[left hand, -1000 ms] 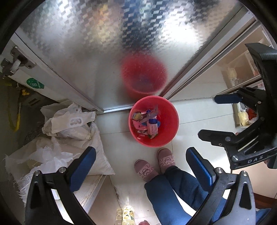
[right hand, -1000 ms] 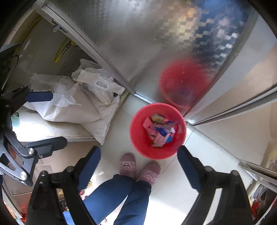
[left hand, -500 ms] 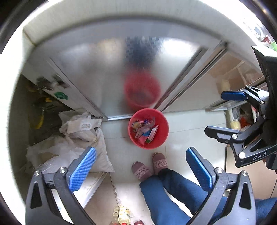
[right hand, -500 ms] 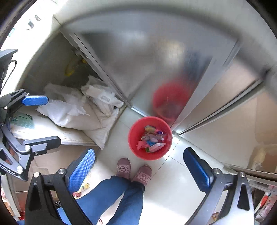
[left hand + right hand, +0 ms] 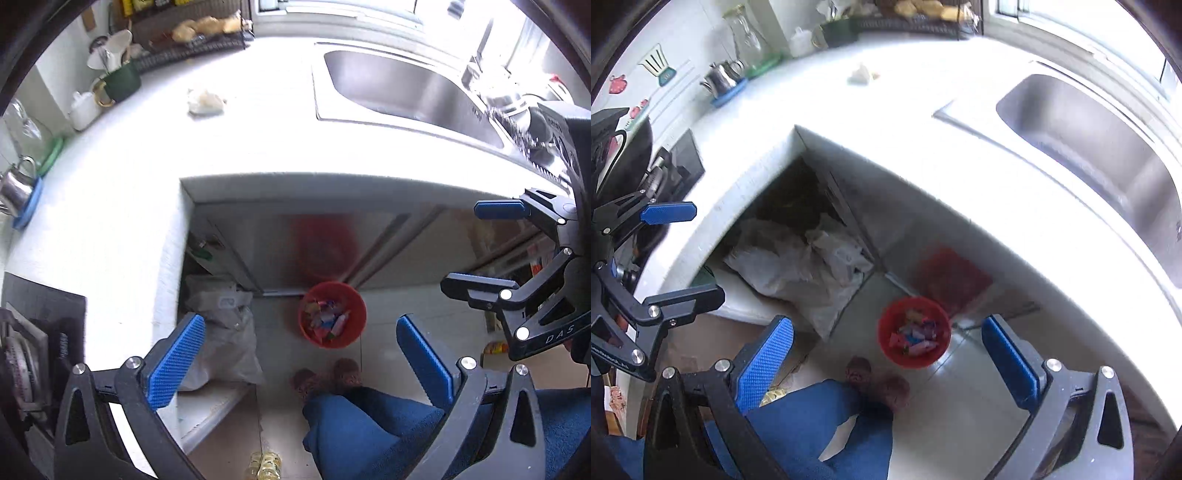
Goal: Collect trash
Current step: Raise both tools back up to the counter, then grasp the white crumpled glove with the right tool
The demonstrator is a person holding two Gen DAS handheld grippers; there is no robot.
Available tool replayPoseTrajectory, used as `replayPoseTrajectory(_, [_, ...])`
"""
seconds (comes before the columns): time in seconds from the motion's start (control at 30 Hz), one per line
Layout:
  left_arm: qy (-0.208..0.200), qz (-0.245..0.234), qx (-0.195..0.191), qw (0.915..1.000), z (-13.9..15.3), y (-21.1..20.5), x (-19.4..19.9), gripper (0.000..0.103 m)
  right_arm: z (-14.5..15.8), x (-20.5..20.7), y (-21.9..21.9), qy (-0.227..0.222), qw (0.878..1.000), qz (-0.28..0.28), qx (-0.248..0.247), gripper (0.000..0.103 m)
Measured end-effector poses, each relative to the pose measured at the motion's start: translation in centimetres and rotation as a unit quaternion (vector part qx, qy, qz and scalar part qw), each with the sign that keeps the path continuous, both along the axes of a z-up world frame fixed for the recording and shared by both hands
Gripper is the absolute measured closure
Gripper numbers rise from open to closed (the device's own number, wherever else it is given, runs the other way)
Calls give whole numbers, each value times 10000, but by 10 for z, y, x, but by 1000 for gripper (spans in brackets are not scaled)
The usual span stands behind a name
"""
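Both grippers are released and grasp nothing — the left gripper (image 5: 299, 354) and the right gripper (image 5: 886, 358) show blue fingers (image 5: 176, 360) spread wide, the right having just finished spreading. Below on the tiled floor (image 5: 960, 406), the round red plastic bin (image 5: 332, 314) of colourful wrappers stands against the steel cabinet door (image 5: 266, 243). A crumpled white scrap (image 5: 205, 100) lies on the white bench (image 5: 147, 155) — near its back edge, left of the steel sink (image 5: 406, 88).

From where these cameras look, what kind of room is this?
Most likely a home kitchen. A white countertop holds a steel sink under a bright window, with a metal teapot and a dish rack along the wall. A red trash bin stands on the tiled floor below.
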State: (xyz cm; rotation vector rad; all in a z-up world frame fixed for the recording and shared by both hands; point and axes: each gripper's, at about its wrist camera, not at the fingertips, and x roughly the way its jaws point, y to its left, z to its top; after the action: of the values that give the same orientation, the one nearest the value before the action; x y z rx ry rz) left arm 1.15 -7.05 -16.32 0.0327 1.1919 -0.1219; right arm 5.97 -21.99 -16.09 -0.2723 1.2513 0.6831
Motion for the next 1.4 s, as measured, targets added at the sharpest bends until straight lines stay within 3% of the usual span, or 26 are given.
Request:
replayPoseTrajectory(0.37, [-481, 328, -13, 9983, 72, 45, 52, 0, 64, 56, 36, -636, 9967, 454, 236, 1])
replayPoseTrajectory(0.63, [-550, 596, -53, 9967, 85, 107, 111, 0, 73, 105, 84, -852, 9941, 581, 326, 1])
replayPoseTrajectory(0.8, [-435, 503, 25, 9978, 78, 137, 152, 0, 74, 140, 117, -755, 9952, 551, 287, 1])
replayPoseTrajectory(1.03, [-151, 415, -131, 9989, 50, 177, 200, 0, 37, 184, 170, -412, 9974, 593, -31, 1])
replayPoseTrajectory(1.4, [281, 334, -265, 9987, 0, 211, 253, 0, -17, 228, 215, -18, 9973, 636, -374, 1])
